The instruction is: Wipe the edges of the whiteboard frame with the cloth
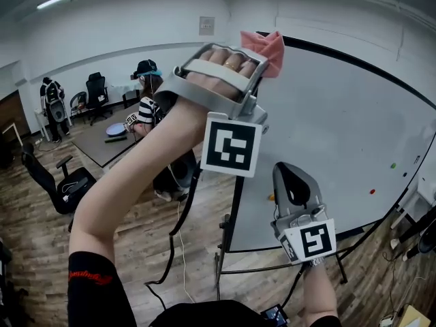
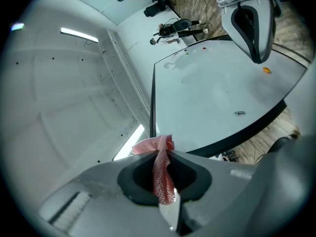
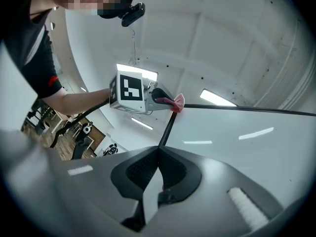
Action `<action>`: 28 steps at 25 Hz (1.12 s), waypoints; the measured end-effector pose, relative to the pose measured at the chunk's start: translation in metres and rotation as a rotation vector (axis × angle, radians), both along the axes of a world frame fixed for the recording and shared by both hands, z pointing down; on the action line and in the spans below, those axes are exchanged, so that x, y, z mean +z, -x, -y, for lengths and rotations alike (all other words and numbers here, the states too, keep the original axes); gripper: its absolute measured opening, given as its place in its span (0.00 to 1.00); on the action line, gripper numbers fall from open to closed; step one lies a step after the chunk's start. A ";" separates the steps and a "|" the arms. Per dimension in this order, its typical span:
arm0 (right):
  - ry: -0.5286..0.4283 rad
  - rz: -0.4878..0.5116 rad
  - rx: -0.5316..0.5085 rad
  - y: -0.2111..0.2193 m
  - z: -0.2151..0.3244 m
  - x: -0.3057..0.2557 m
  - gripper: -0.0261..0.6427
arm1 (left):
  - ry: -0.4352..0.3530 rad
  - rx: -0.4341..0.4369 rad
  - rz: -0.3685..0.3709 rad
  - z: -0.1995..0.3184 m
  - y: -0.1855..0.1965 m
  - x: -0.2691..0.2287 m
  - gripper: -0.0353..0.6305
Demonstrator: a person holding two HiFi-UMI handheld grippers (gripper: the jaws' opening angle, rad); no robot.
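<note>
The wooden plank floor (image 1: 37, 247) carries everything here. The metal stand (image 1: 221, 261) of the whiteboard (image 1: 340, 114) rests on it near the middle, with a black cable (image 1: 178, 247) trailing over the boards just beside its feet. A black office chair (image 1: 65, 182) stands toward the floor's left edge, and another chair (image 1: 96, 90) by the far wall. Between them a low grey table (image 1: 95, 148) holds a round blue thing (image 1: 114, 129) near its far right corner; what it is cannot be told.
</note>
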State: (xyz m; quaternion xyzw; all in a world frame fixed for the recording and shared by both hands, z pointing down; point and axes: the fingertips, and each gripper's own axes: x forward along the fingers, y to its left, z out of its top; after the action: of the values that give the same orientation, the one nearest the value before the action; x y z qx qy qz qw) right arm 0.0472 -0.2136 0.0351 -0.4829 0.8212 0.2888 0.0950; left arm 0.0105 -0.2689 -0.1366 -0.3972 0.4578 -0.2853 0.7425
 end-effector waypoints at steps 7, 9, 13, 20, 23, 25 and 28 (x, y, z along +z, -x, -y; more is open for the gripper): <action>-0.022 0.017 -0.040 0.005 0.001 -0.014 0.04 | -0.063 -0.058 0.008 0.001 0.001 -0.021 0.09; -0.033 0.014 -0.045 0.005 0.000 -0.015 0.04 | -0.075 -0.077 0.010 0.004 0.000 -0.023 0.09; -0.031 0.023 -0.058 0.005 -0.002 -0.013 0.04 | -0.104 -0.119 0.014 0.010 0.005 -0.030 0.09; -0.022 0.026 -0.073 0.000 -0.003 -0.011 0.04 | -0.077 -0.142 0.010 0.017 0.002 -0.025 0.09; -0.022 0.028 -0.079 -0.002 -0.006 -0.011 0.04 | -0.065 -0.153 0.010 0.019 0.001 -0.021 0.09; -0.019 0.031 -0.084 -0.004 -0.009 -0.010 0.04 | -0.058 -0.161 0.006 0.021 0.001 -0.019 0.09; -0.012 0.031 -0.093 -0.007 -0.013 -0.008 0.04 | -0.048 -0.168 0.002 0.024 0.001 -0.014 0.09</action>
State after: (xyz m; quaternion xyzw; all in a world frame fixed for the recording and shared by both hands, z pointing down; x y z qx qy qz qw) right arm 0.0542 -0.2006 0.0273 -0.4480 0.8394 0.2816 0.1238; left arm 0.0091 -0.2929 -0.1507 -0.3394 0.4955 -0.3359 0.7255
